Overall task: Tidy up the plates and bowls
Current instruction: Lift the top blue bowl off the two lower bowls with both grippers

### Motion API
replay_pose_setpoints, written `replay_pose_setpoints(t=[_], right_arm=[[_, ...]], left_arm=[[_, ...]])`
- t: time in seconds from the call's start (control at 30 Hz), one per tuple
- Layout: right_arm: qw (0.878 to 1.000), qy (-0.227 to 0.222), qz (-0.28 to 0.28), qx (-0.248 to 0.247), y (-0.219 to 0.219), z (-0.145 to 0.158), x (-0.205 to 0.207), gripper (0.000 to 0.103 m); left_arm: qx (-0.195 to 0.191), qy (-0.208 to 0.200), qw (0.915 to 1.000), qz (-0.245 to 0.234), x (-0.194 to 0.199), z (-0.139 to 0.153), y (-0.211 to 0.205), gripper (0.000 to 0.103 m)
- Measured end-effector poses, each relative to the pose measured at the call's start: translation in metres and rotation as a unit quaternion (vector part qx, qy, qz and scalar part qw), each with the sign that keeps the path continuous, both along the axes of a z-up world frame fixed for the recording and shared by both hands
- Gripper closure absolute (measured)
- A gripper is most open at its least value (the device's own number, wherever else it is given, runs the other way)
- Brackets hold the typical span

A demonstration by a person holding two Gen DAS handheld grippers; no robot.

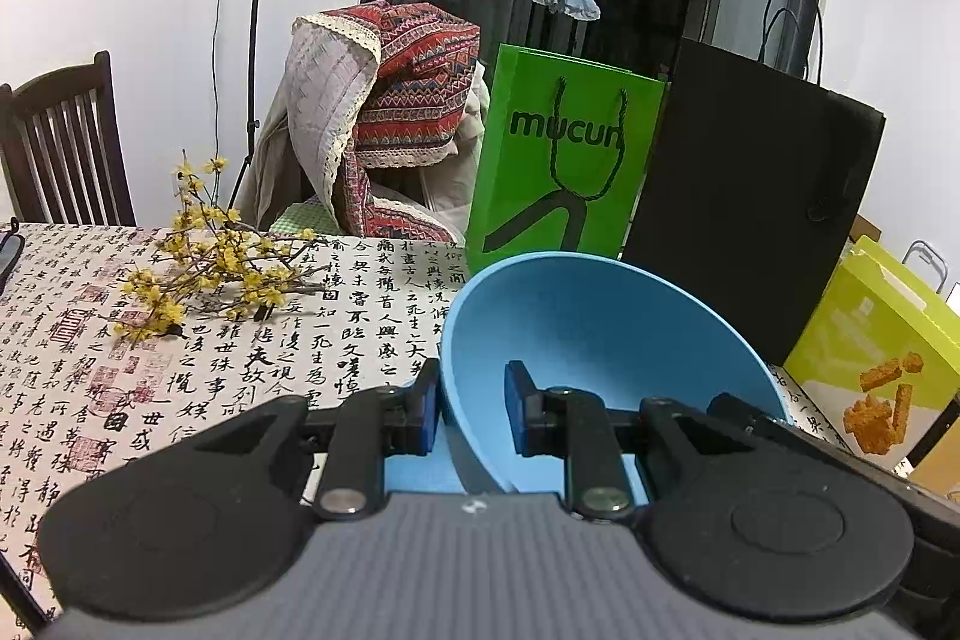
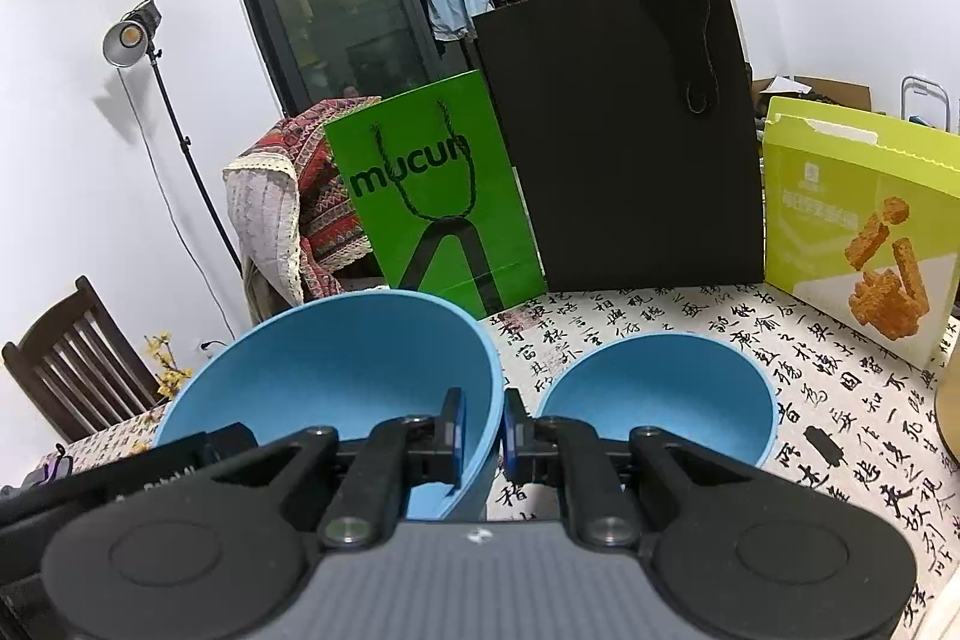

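Observation:
In the left wrist view my left gripper [image 1: 471, 415] straddles the left rim of a tilted blue bowl [image 1: 600, 328], one finger outside, one inside; a gap shows between the inner pad and the wall. In the right wrist view my right gripper [image 2: 483, 430] is shut on the right rim of what looks like the same blue bowl [image 2: 336, 370], held tilted above the table. A second blue bowl [image 2: 654, 394] stands upright on the table just right of it. The left gripper's black body shows at the lower left of the right view.
The table [image 1: 240, 340] has a calligraphy-print cloth. A sprig of yellow flowers [image 1: 204, 268] lies at the left. A green bag [image 2: 432, 196], a black bag [image 2: 618, 130] and a yellow-green snack box [image 2: 858, 232] stand along the back. Chairs stand beyond the far edge.

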State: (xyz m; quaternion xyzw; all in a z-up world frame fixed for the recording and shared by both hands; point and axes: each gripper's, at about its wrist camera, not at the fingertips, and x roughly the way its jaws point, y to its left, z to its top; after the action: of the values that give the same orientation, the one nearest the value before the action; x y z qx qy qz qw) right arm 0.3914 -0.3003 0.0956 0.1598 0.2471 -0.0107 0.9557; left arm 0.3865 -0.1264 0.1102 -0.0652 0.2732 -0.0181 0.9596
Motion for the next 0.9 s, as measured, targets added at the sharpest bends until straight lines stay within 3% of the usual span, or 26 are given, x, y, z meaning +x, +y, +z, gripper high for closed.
replay_pose_setpoints(t=[0.9], right_arm=[[1.000, -0.011, 0.002, -0.010, 0.006, 0.007, -0.061, 0.091]], left_arm=[[0.021, -0.020, 0.9991, -0.030, -0.063, 0.006, 0.008, 0.081]])
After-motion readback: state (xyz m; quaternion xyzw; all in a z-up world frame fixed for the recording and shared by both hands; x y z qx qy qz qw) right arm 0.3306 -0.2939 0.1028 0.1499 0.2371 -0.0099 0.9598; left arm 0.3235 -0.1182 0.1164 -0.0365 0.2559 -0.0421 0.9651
